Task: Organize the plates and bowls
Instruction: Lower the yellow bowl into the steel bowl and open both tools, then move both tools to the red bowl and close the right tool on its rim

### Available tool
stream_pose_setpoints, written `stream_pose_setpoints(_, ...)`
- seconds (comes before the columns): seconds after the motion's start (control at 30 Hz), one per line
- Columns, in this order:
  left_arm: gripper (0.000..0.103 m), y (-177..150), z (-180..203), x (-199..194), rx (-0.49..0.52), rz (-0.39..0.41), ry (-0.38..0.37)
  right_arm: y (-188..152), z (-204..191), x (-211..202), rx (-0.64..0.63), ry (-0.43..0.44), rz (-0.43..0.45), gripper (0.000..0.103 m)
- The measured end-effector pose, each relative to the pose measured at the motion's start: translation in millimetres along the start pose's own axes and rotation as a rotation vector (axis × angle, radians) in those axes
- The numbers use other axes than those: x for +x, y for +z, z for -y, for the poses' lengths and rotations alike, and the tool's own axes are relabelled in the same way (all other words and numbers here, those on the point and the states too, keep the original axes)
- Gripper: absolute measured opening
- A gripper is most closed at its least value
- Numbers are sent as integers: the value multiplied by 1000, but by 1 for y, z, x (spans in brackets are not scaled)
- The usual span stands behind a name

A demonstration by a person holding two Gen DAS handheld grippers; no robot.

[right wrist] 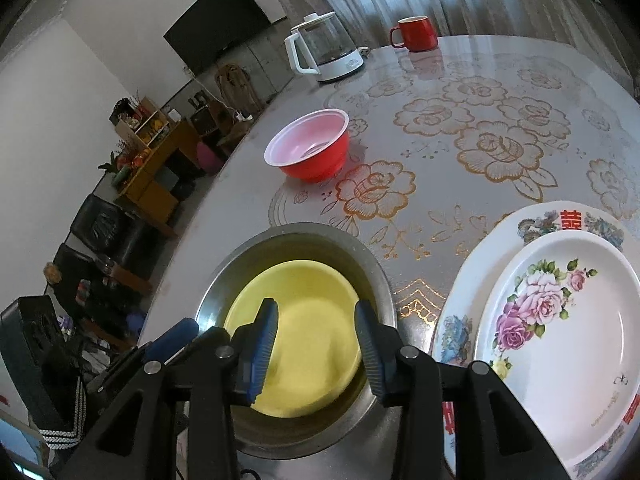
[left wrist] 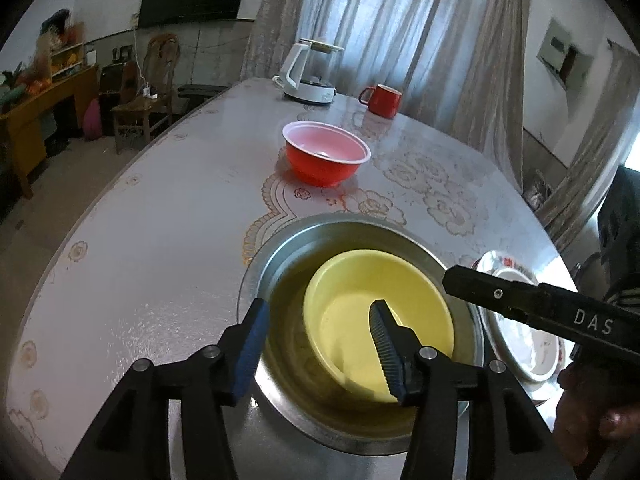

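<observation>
A yellow bowl (left wrist: 360,300) (right wrist: 312,312) sits tilted inside a steel bowl (left wrist: 304,236) (right wrist: 280,240) near the table's front edge. My left gripper (left wrist: 320,348) is open. One pad hangs outside the steel bowl's left rim and the other over the yellow bowl's inside, and neither presses on anything. My right gripper (right wrist: 318,350) is open above the yellow bowl with nothing held. A red bowl (left wrist: 326,152) (right wrist: 308,148) with a white inside stands alone further back. A rose-patterned plate (right wrist: 560,340) lies on a larger decorated plate (right wrist: 552,216) to the right.
A white and glass kettle (left wrist: 308,76) (right wrist: 324,48) and a red mug (left wrist: 382,100) (right wrist: 416,34) stand at the far end of the flowered table (right wrist: 480,140). The table's edge curves along the left, with chairs and shelves beyond. A hand (left wrist: 592,420) holds the right gripper's black body.
</observation>
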State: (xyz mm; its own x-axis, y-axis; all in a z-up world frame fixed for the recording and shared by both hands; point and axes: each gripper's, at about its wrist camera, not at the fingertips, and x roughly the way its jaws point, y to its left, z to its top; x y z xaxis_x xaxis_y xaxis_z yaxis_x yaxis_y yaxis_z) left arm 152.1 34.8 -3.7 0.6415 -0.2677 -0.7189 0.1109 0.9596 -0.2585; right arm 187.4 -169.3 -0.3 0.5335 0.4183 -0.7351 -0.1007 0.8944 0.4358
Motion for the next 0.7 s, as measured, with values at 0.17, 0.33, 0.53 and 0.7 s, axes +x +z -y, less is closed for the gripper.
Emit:
stream_pose_setpoints(0.17,68,4,-4,-9,-37,36,-7,1,2,-4,7,-1,8,41)
stream_pose_setpoints(0.33,81,8,-8,-11,-48,50,-15,4,3,-3,4,-6,6,41)
stream_pose_setpoints(0.53,82,12,-22,-11,-88,61,14,9,12,-2,18,-13,0,41)
stream_pose_setpoints(0.7,83,20,-39,-5,-138,58,44,26,14,0,-5,-37,10,41)
